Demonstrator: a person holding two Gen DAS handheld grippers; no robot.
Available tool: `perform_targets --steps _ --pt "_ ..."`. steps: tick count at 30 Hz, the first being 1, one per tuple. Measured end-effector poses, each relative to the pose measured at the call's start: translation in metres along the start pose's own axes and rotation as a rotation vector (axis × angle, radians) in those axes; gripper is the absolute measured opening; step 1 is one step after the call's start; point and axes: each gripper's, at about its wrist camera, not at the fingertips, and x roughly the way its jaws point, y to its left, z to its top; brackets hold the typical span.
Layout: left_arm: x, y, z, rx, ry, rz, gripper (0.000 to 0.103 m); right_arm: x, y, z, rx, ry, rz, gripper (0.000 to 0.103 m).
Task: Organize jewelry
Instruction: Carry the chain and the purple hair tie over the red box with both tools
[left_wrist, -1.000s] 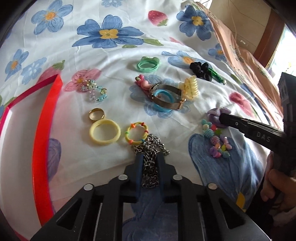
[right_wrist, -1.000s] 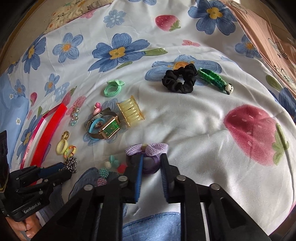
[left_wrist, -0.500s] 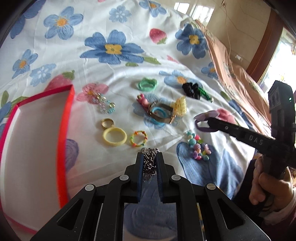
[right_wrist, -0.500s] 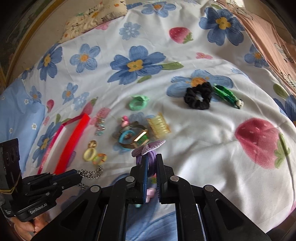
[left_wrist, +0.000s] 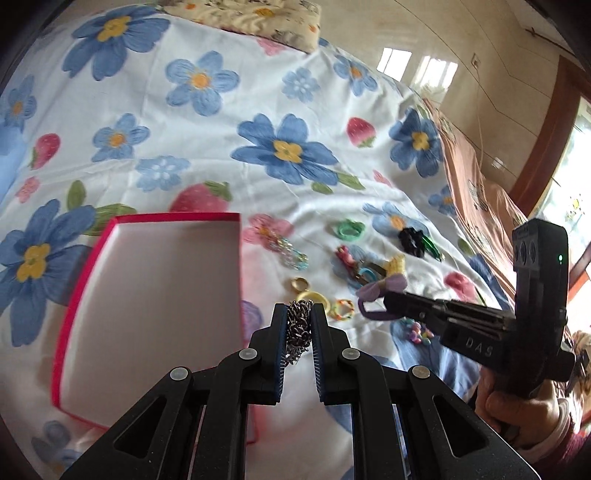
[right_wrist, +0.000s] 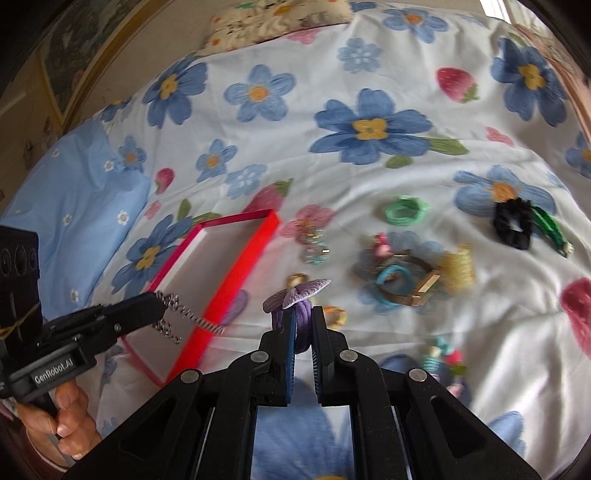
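Observation:
My left gripper (left_wrist: 299, 314) is shut on a silver chain (left_wrist: 298, 326) and holds it in the air just right of the red box (left_wrist: 236, 258); the chain dangles over the box's near edge in the right wrist view (right_wrist: 184, 317). My right gripper (right_wrist: 303, 317) is shut on a purple hair tie with a bow (right_wrist: 299, 291), lifted above the bedspread; it also shows in the left wrist view (left_wrist: 380, 291). The red box (right_wrist: 240, 280) has a white, empty inside.
On the flowered bedspread lie a green hair tie (right_wrist: 404, 212), a black scrunchie (right_wrist: 513, 221), a gold watch with a blue ring (right_wrist: 402, 282), a yellow claw clip (right_wrist: 458, 266), a beaded bracelet (right_wrist: 314, 245), yellow rings (left_wrist: 314, 295) and coloured beads (right_wrist: 443, 358).
Both grippers have lifted their items higher off the bed and swung left toward the red box. The chain now hangs free at the box's edge.

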Motion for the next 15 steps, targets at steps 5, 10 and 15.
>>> perform_targets --steps 5,10,15 --pt "-0.019 0.020 -0.004 -0.039 -0.022 0.055 0.011 0.019 0.039 0.000 -0.047 0.037 0.093 0.007" --pt "-0.034 0.045 -0.011 -0.088 -0.028 0.104 0.011 0.040 0.080 -0.005 -0.103 0.088 0.171 0.007" --pt "-0.034 0.073 -0.018 -0.147 -0.006 0.138 0.011 0.065 0.113 -0.012 -0.153 0.151 0.219 0.007"
